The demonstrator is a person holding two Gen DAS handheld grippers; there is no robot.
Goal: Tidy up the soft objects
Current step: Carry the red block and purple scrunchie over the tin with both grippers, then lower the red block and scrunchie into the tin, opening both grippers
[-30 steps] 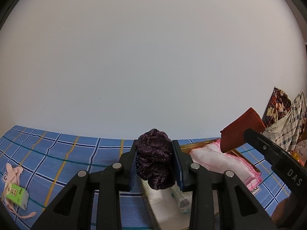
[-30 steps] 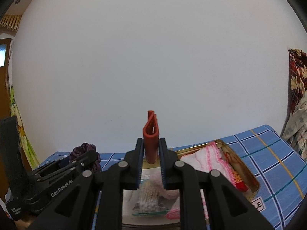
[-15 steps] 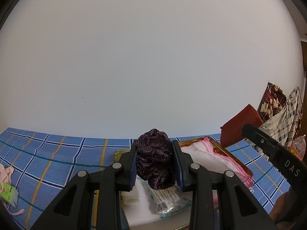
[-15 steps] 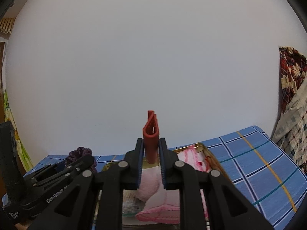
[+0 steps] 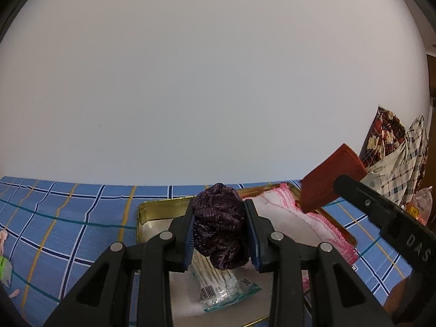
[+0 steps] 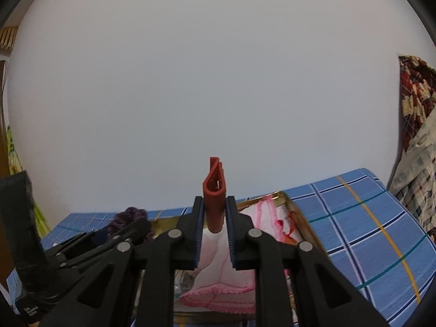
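My left gripper (image 5: pixel 221 230) is shut on a dark purple scrunchie (image 5: pixel 219 224), held above a gold-rimmed tray (image 5: pixel 152 207). In the tray lie a white cloth with pink edging (image 5: pixel 294 222) and a packet of cotton swabs (image 5: pixel 218 283). My right gripper (image 6: pixel 215 218) is shut on a folded red cloth (image 6: pixel 214 190) that stands up between its pads, over the same tray (image 6: pixel 298 215) and the pink-edged cloth (image 6: pixel 218 269). The left wrist view shows the red cloth (image 5: pixel 329 179) to the right, above the tray. In the right wrist view the left gripper (image 6: pixel 120 234) with the scrunchie (image 6: pixel 128 216) sits at left.
A blue checked sheet (image 5: pixel 68 218) covers the bed under the tray. Patterned and checked fabrics (image 5: pixel 392 152) pile up at the right, with a plastic bag (image 5: pixel 421 204) below them. A small green-and-white item (image 5: pixel 4 269) lies at the far left. A plain white wall stands behind.
My left gripper has moved over the tray and lower, so the tray and swab packet now lie beneath the scrunchie. The right gripper's view has shifted slightly; its hold on the red cloth is unchanged.
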